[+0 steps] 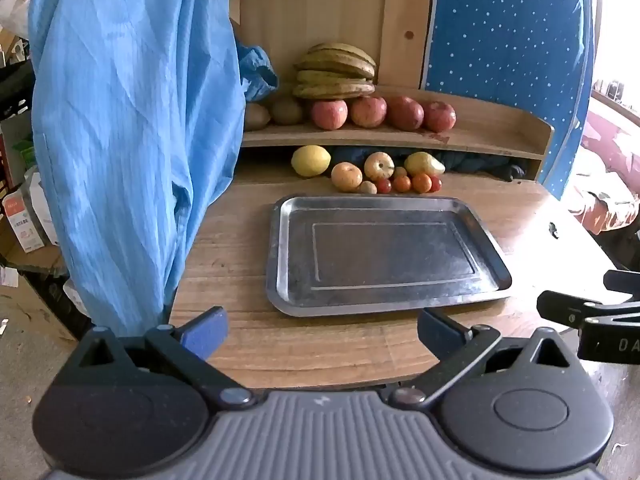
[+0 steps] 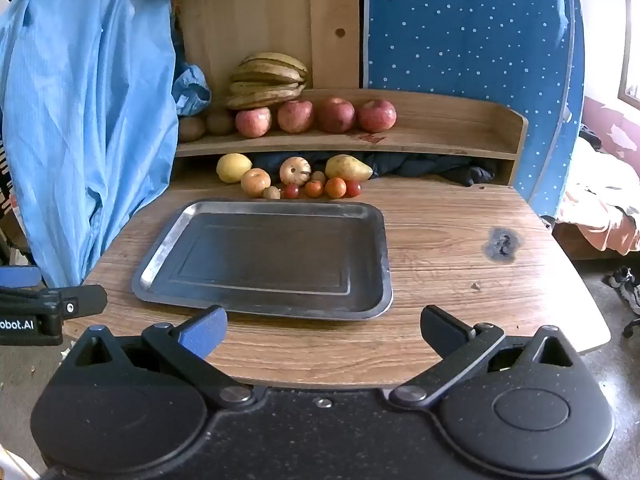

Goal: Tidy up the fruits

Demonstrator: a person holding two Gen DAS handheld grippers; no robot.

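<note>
Hovering over the near table edge, the left gripper (image 1: 322, 332) and right gripper (image 2: 322, 330) both gape wide, holding nothing. Beyond lies a bare metal tray (image 2: 160, 256); small fruits (image 2: 296, 182) cluster behind it, apples (image 2: 316, 116) and bananas (image 2: 268, 80) on the shelf (image 2: 440, 144).

My wooden table (image 2: 440, 248) carries the metal tray (image 2: 168, 248). Behind the tray lie a lemon (image 2: 233, 167), pear (image 2: 347, 167) and small fruits, perhaps tomatoes (image 2: 335, 187). Above them, the shelf (image 2: 440, 140) holds apples (image 2: 336, 115) and bananas (image 2: 267, 80).
</note>
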